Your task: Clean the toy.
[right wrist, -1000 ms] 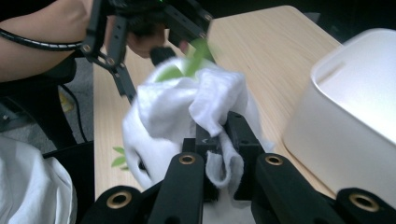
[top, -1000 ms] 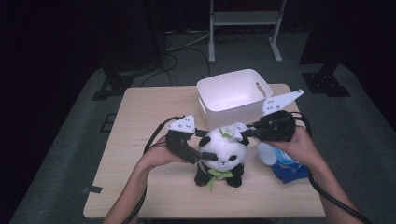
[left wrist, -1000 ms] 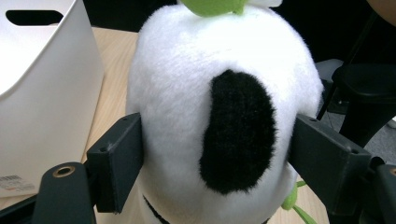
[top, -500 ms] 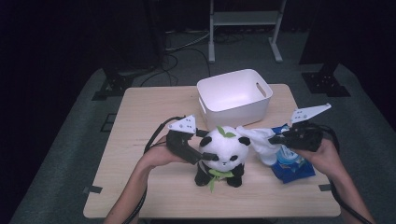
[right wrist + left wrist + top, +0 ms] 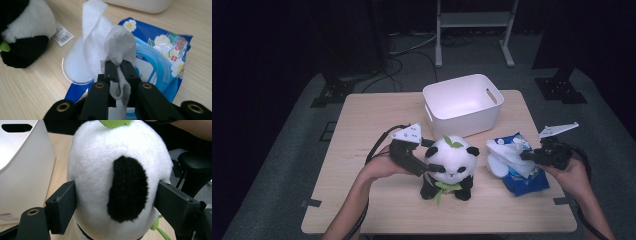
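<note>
High view: right hand (image 5: 573, 172) lies low, fingers pinching the wipe (image 5: 507, 159).

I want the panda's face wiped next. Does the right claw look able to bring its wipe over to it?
Probably yes: the right claw grips the wipe, and bare table lies between it and the panda, steadied by the left claw.

Fluffy plush panda (image 5: 451, 162), glossy plastic wipe pack (image 5: 527, 176), matt wooden table (image 5: 362, 135)

The high view looks forward and down on the table (image 5: 362, 125). The left gripper view sits tight against the panda (image 5: 120, 182); the right one looks down close on the wipe (image 5: 105, 42). All share the panda.
</note>
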`<state>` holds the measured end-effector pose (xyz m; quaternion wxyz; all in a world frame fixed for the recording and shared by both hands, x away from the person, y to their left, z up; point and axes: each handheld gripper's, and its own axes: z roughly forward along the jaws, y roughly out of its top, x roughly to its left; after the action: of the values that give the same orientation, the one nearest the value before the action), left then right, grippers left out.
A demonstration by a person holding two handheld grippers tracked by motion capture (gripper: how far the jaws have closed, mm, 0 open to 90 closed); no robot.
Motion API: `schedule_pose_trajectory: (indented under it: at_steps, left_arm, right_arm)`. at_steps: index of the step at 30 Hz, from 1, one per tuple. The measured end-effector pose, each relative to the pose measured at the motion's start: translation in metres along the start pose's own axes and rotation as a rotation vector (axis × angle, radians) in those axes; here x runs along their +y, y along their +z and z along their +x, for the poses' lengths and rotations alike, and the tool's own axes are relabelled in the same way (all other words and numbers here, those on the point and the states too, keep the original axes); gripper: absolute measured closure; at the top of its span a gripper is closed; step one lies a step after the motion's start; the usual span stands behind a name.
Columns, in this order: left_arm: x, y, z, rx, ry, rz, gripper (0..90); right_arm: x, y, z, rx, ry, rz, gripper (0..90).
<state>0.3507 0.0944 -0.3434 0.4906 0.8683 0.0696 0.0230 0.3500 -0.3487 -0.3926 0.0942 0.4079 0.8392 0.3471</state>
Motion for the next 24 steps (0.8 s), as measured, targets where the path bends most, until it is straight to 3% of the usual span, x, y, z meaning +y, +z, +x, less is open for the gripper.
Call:
schedule_pose_trajectory:
  at_steps: [6,13,18,24]
  left_arm:
    - [0.0,0.0,0.001,-0.002,0.001,0.003,19.5]
    - [0.001,0.0,0.0,-0.001,0.005,0.011,19.4]
    - [0.001,-0.001,0.0,-0.002,0.004,0.014,19.4]
    - [0.001,-0.001,0.0,-0.002,0.006,0.02,19.3]
  right_arm:
    - [-0.001,-0.004,-0.003,-0.003,0.015,-0.026,69.2]
    - [0.014,-0.018,0.009,-0.022,-0.033,-0.074,59.1]
    - [0.022,-0.019,0.022,0.029,-0.084,-0.096,56.0]
    - [0.029,-0.007,0.037,0.114,-0.138,-0.098,54.4]
